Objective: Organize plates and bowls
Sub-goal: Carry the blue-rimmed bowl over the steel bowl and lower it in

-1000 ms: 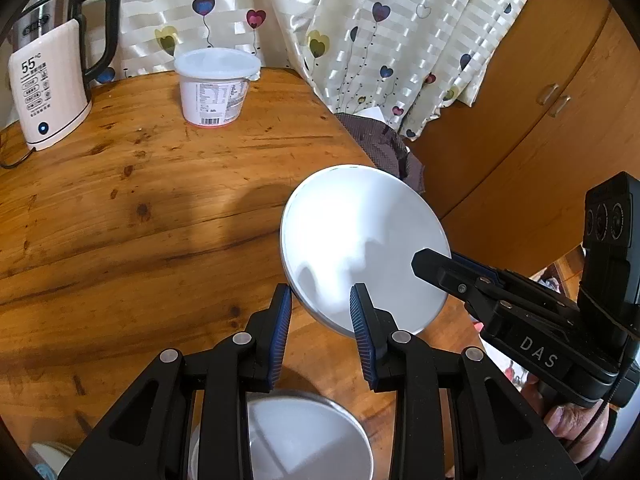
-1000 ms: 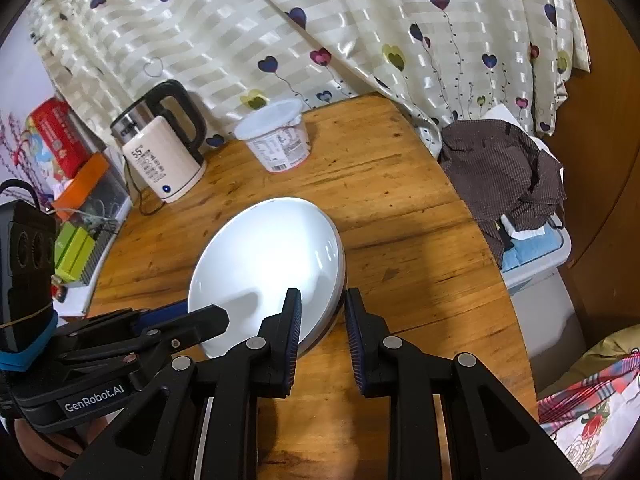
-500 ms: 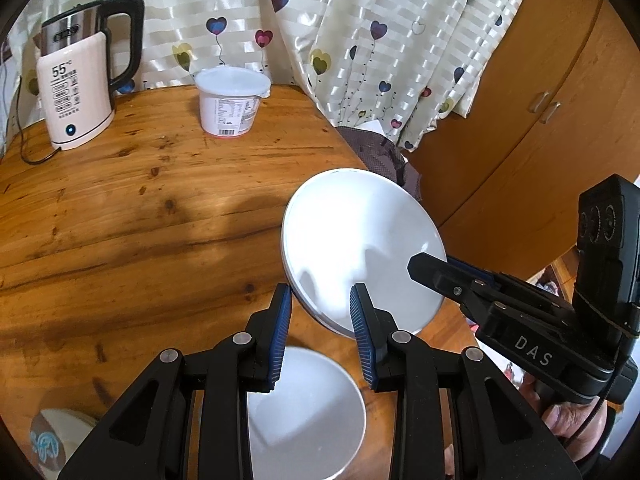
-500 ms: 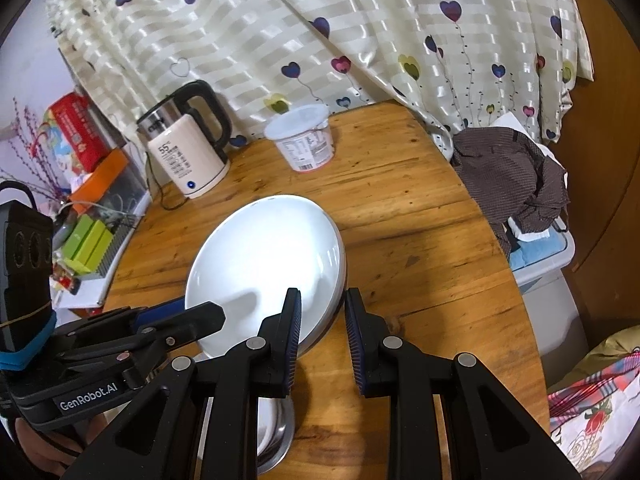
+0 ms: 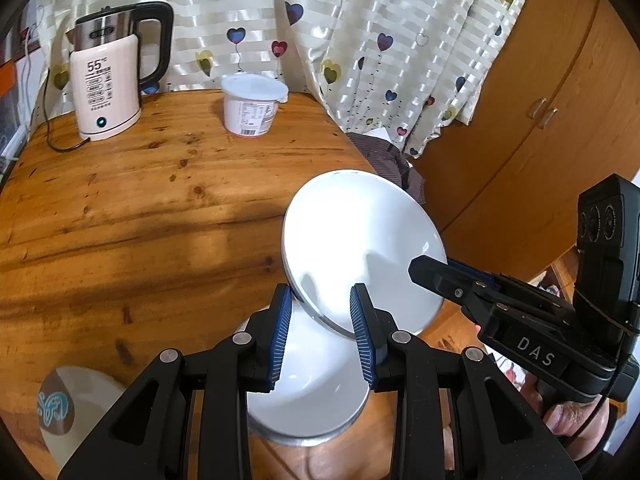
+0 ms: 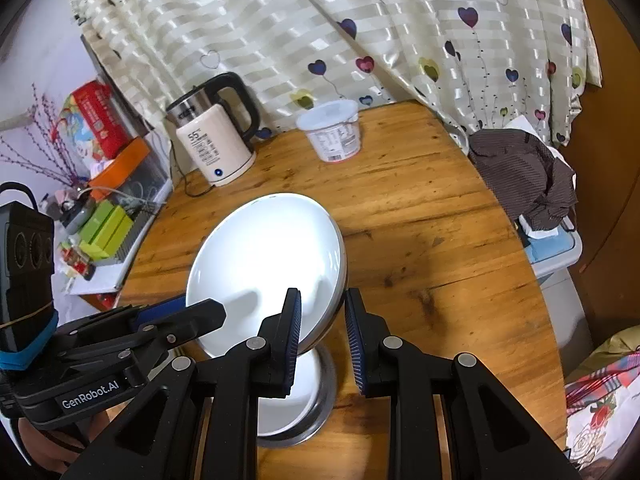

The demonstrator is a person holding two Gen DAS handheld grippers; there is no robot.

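A large white plate (image 5: 360,240) (image 6: 268,256) hangs tilted above the wooden table (image 5: 140,216), held at opposite rims. My left gripper (image 5: 320,300) is shut on its near-left rim. In the right wrist view my right gripper (image 6: 323,304) is shut on the other rim. Each gripper shows in the other's view: the right gripper (image 5: 436,268) at the right, the left gripper (image 6: 200,310) at the left. Under the lifted plate a second white plate (image 5: 316,384) (image 6: 296,400) rests on a metal dish (image 6: 326,412).
A small patterned dish (image 5: 68,404) lies near the table's front left edge. A kettle (image 5: 108,80) and a white tub (image 5: 252,104) stand at the back by the curtain. Dark cloth (image 6: 524,176) lies on a bin beyond the table's right edge, with wooden cabinets (image 5: 540,120) behind.
Both grippers have risen and drawn back with the white plate between them. The plate and metal dish beneath, and the small patterned dish, have come more into view.
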